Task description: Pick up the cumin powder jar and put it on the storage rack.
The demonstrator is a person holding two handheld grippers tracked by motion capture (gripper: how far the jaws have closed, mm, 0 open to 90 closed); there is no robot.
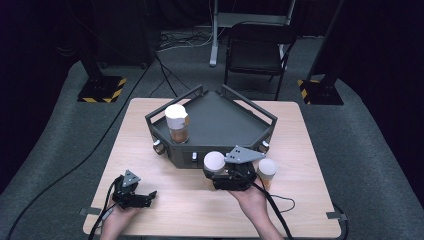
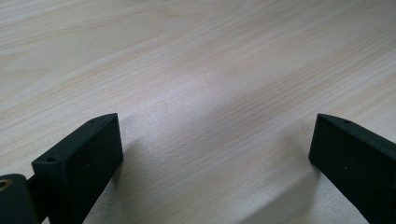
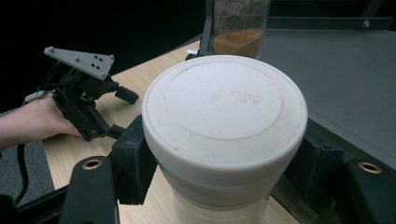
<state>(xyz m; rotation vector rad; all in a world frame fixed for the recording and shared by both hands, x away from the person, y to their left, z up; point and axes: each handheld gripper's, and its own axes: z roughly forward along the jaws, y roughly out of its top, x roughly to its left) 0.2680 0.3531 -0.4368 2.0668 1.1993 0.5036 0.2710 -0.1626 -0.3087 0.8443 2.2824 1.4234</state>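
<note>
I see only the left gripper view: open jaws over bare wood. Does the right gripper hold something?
Observer: Yes, the right gripper is shut on a white-lidded jar, in front of the dark tray.
Operator: Is that tray empty?
Observer: No, one jar with brown contents stands in its left corner.
Operator: Are there more jars?
Observer: One, a second lidded jar stands just to the right of the right gripper.

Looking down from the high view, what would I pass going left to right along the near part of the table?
Left gripper, resting open on the table → white-lidded jar clamped in the right gripper → second white-lidded jar standing on the table just beyond it.
</note>
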